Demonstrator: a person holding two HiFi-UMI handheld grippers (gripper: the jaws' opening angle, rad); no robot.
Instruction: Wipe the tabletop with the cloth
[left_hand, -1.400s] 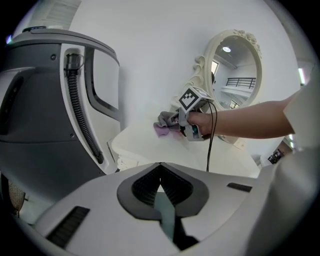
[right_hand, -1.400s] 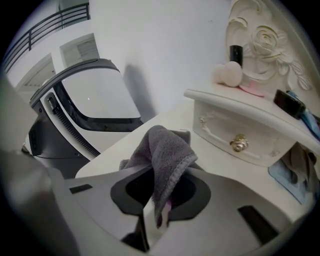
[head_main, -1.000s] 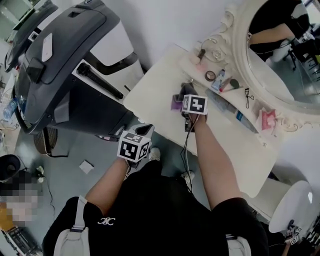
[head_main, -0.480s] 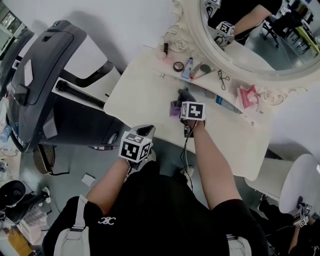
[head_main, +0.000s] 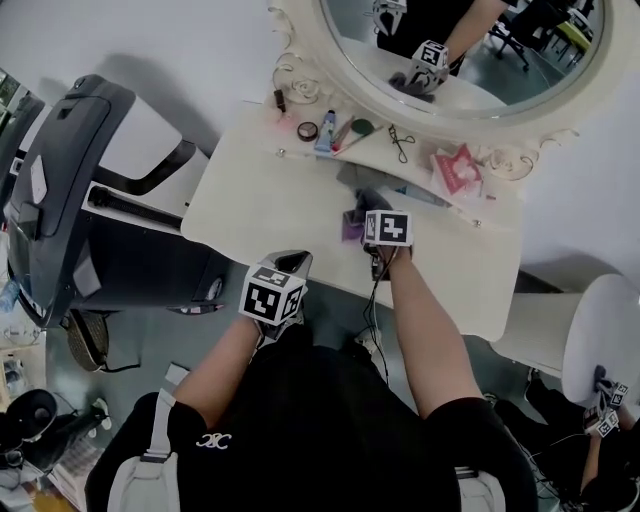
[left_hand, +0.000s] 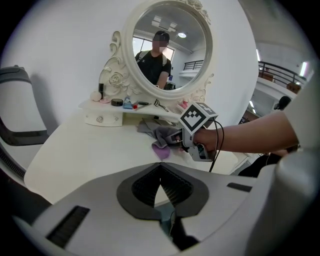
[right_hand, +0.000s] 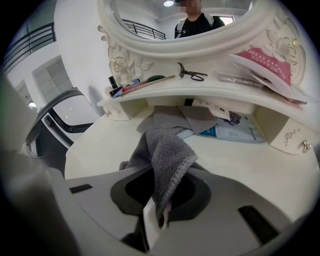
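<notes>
Two handheld grippers frame a dressing table (head_main: 250, 205) (cream, with a raised shelf and an oval mirror (head_main: 470, 50) at its back), and only one of them is at work. The right gripper (head_main: 368, 210) sits over the middle of the table, its fingers (right_hand: 150, 220) pinched tight on a fold of the grey cloth (right_hand: 162, 150). The cloth rises out of the grip and flops forward. Its loose end lies crumpled on the table ahead of the fingers, on the mirror side, with a purple patch showing beside it in the head view.

The left gripper (head_main: 293, 265) hangs off the table's near edge, well apart from the cloth. Its fingers (left_hand: 172, 187) meet at the tips with nothing between them, and it points across the bare table (left_hand: 90, 150) toward the right hand.

The table's long axis runs across the person's front, and open surface lies to either side of the cloth, the wider stretch on the person's left. A wiping stroke would likely sweep sideways along that axis, and the right hand, already gripping, is plainly the nearer one. A blue-and-white packet (right_hand: 227, 131) lies under the shelf just beyond the cloth, and a push toward the mirror could snag it.
</notes>
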